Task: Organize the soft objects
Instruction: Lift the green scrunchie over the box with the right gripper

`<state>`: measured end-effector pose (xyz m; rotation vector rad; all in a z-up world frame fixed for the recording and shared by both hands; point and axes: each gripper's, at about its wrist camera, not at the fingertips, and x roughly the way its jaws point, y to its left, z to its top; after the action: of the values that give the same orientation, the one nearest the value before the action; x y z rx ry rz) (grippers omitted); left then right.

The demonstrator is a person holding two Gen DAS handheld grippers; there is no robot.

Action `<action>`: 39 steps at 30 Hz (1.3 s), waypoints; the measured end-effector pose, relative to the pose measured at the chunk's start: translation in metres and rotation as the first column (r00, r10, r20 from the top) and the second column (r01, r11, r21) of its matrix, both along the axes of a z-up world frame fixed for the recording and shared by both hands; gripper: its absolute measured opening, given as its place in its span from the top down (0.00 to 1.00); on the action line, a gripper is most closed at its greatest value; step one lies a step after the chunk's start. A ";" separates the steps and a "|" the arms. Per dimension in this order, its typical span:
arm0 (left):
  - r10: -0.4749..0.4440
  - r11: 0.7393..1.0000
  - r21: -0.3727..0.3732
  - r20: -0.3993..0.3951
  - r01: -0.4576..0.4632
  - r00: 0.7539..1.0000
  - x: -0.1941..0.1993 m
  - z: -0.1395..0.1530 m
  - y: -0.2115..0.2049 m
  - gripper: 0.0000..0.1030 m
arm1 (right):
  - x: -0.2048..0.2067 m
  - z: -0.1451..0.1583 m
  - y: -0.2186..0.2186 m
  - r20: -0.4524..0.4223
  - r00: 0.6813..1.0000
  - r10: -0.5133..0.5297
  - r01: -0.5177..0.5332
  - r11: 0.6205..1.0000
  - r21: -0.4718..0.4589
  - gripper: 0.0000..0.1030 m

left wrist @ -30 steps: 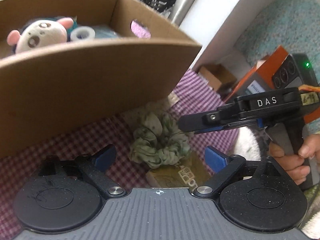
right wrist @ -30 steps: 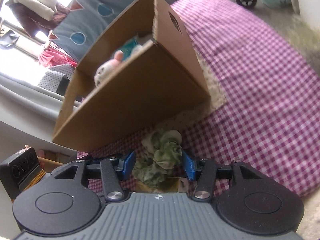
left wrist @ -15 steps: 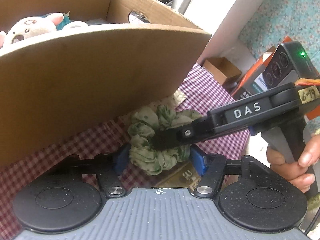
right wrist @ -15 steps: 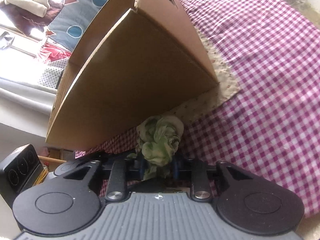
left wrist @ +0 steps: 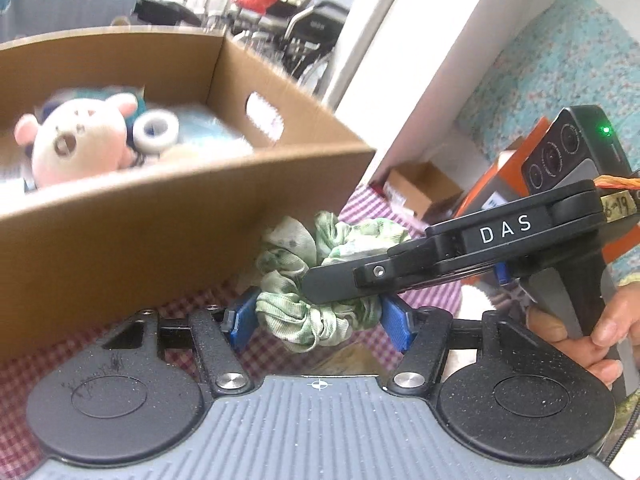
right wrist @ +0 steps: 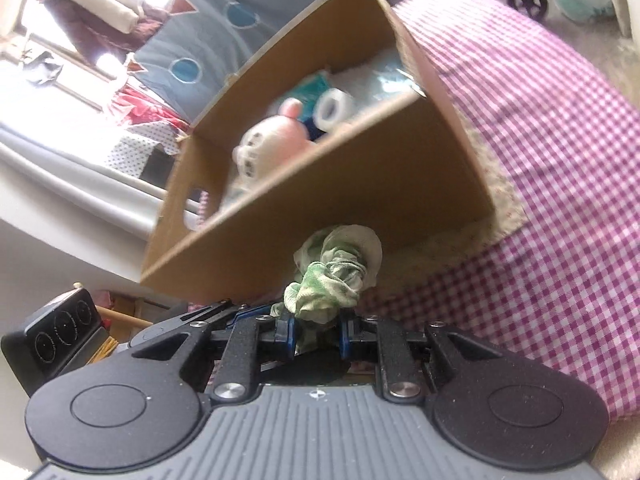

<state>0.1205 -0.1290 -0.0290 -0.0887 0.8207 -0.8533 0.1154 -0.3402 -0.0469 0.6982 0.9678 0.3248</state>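
While the green scrunchie (left wrist: 316,280) sits low in the middle of the left wrist view, both claws are on it: the left claw (left wrist: 318,320) has its blue pads (left wrist: 240,318) pressed against either side of the bunched fabric, and the right claw (right wrist: 316,330), clenched tight, pinches the same scrunchie (right wrist: 334,276) between its nearly closed blue-tipped fingers at the lower centre of the right wrist view. Seen from the left camera, the right claw's black arm (lettered DAS) reaches in from the right edge and crosses over the fabric, with the person's hand (left wrist: 592,332) on its grip at the right edge. Just behind the scrunchie stands an open cardboard box (left wrist: 168,236), filling the left and centre of that frame; inside it lie a white plush toy (left wrist: 76,144) with pink ears and a white tape roll (left wrist: 156,130) beside it. Pink gingham cloth (right wrist: 540,184) covers the surface under the box, spreading across the right half of the right wrist view.
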 end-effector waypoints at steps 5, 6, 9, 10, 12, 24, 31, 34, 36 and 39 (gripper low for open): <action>0.014 0.999 -0.030 0.069 -0.012 0.998 -0.018 0.022 0.007 0.38 | -0.012 0.029 0.011 0.068 0.998 0.012 -0.011 1.000 -0.010 0.80; 0.018 0.999 -0.036 0.080 -0.015 0.997 -0.021 0.026 0.010 0.38 | -0.014 0.033 0.012 0.083 0.996 0.015 -0.014 1.000 -0.012 0.80; 0.033 0.998 -0.052 0.119 -0.027 0.992 -0.030 0.039 0.018 0.38 | -0.018 0.050 0.016 0.126 0.992 0.027 -0.026 1.000 -0.011 0.80; 0.039 0.998 -0.055 0.132 -0.032 0.990 -0.030 0.044 0.016 0.38 | -0.019 0.055 0.018 0.142 0.989 0.033 -0.031 0.999 -0.014 0.80; 0.053 0.997 -0.063 0.163 -0.043 0.985 -0.033 0.053 0.022 0.38 | -0.020 0.065 0.022 0.174 0.984 0.048 -0.046 0.999 -0.018 0.80; 0.120 0.991 -0.083 0.268 -0.101 0.956 0.000 0.095 0.049 0.38 | 0.033 0.112 0.048 0.282 0.945 0.165 -0.162 0.986 -0.034 0.80; 0.113 0.994 -0.016 0.180 -0.111 0.977 0.059 0.084 0.050 0.38 | 0.100 0.095 0.044 0.159 0.960 0.232 -0.236 0.972 0.004 0.80; 0.090 0.995 0.029 0.115 -0.094 0.989 0.082 0.068 0.049 0.38 | 0.128 0.073 0.040 0.058 0.965 0.255 -0.256 0.967 0.013 0.80; 0.070 0.995 0.061 0.071 -0.074 0.995 0.096 0.057 0.047 0.38 | 0.142 0.056 0.036 -0.023 0.965 0.261 -0.260 0.965 0.025 0.79; 0.051 0.994 0.094 0.009 -0.051 0.999 0.108 0.042 0.050 0.37 | 0.160 0.031 0.035 -0.138 0.949 0.285 -0.284 0.958 0.024 0.78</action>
<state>0.2287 -0.0792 0.0128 -0.0236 0.8473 -0.7655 0.2753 -0.3054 -0.0162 0.5895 1.2058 0.5366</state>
